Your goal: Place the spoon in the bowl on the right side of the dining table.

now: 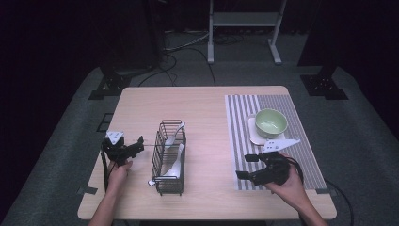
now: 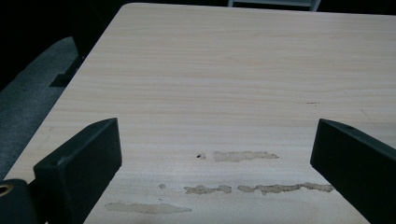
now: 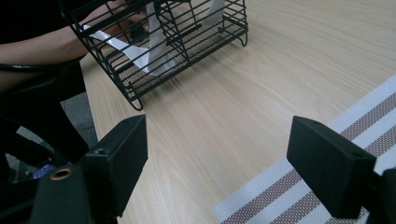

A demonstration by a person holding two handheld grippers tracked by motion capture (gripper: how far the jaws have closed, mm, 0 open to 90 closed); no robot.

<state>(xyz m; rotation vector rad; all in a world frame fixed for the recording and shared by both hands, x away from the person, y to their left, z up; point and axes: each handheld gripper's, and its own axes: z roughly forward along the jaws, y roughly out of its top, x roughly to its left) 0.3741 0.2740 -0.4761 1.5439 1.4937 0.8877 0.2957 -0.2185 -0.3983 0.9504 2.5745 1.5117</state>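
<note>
Behind basket (image 3: 182, 42) wires — spoons (image 3: 156, 56) half-hidden

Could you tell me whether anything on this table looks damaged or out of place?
Yes: the table top has worn patches in its surface just ahead of the open left claw, showing as ragged darker streaks. The wire basket with its white spoons looks orderly.
</note>
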